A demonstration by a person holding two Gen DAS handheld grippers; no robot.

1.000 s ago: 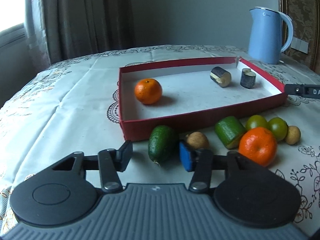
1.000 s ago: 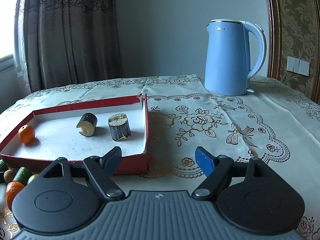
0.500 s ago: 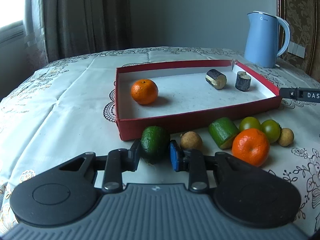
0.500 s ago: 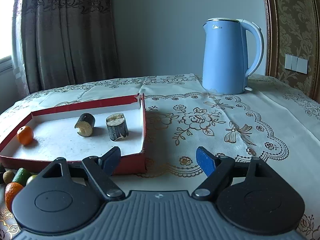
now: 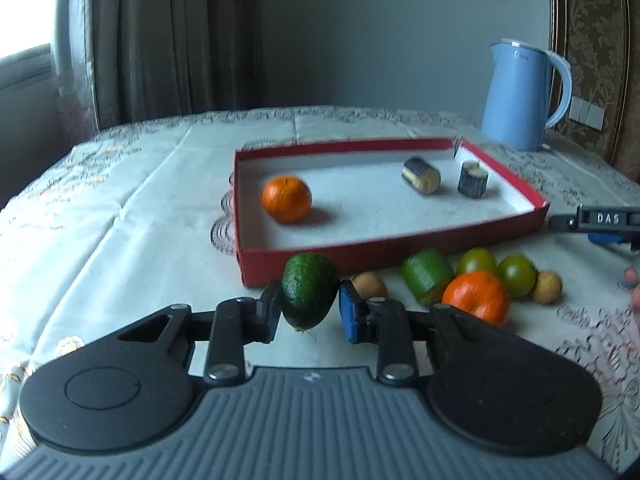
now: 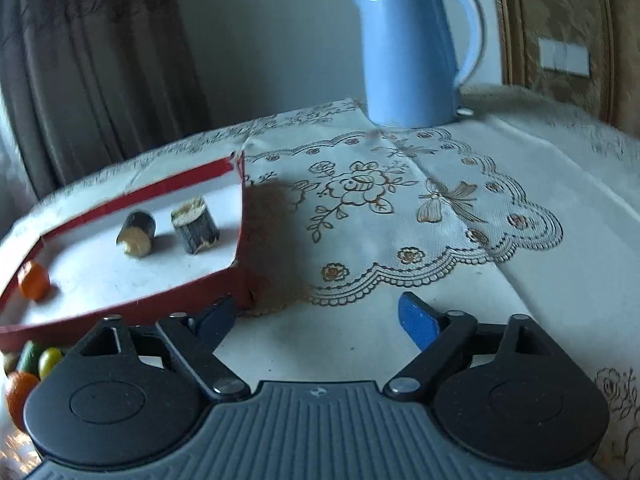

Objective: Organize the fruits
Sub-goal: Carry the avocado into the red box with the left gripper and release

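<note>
My left gripper (image 5: pixel 310 314) is shut on a dark green avocado (image 5: pixel 309 294), held just in front of the red tray (image 5: pixel 360 254). Inside the white-floored tray lie an orange (image 5: pixel 287 199) and two dark cut stem pieces (image 5: pixel 421 175) (image 5: pixel 473 179). On the cloth in front of the tray sit a cut green cucumber piece (image 5: pixel 425 282), two green tomatoes (image 5: pixel 477 262), another orange (image 5: pixel 476 298) and two brown longans (image 5: pixel 370 285). My right gripper (image 6: pixel 316 316) hovers beside the tray's right corner (image 6: pixel 240 240), its jaws opening with nothing between them.
A blue kettle (image 6: pixel 412 52) stands at the back right on the embroidered tablecloth (image 6: pixel 400 208). One finger of the right gripper (image 5: pixel 592 219) reaches in at the right edge of the left wrist view. Curtains hang behind the table.
The left jaws closed onto the avocado, which now sits pinched between the pads. The right jaws spread wider and the right wrist rolled, tilting its view.
</note>
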